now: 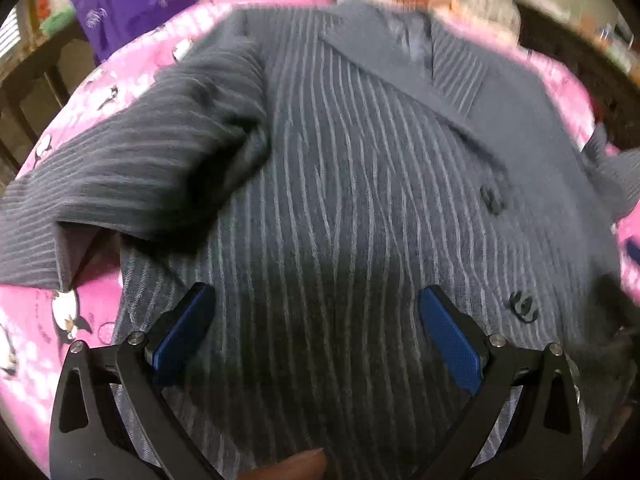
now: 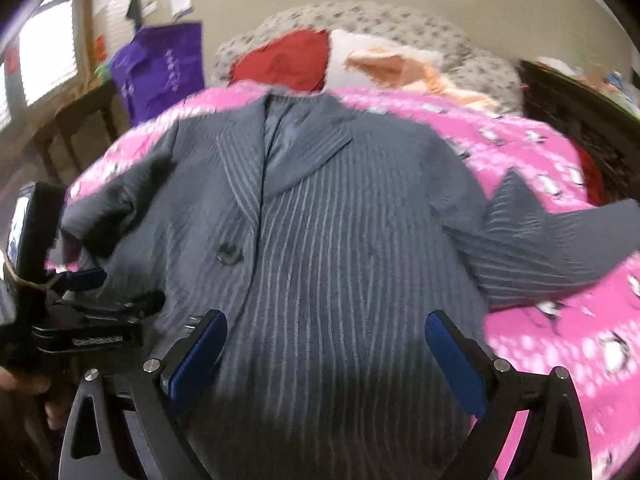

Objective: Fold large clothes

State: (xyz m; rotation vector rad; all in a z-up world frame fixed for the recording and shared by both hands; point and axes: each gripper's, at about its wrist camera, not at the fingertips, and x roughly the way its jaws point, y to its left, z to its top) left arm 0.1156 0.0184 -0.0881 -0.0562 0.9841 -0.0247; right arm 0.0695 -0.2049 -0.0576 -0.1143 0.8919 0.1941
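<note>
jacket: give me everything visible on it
The jacket is grey with pale pinstripes, looks like woven suiting, lining visible at the open collar. Notched lapels, two dark buttons. It lies front up, closed, flat on a pink penguin-print blanket, sleeves spread to both sides, one crumpled. Both tools, left and right, hover open above its hem; contact unclear.

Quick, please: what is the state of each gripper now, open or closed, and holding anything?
Left gripper: open, holding nothing, above the grey striped jacket.
Right gripper: open, holding nothing, above the same jacket.
</note>
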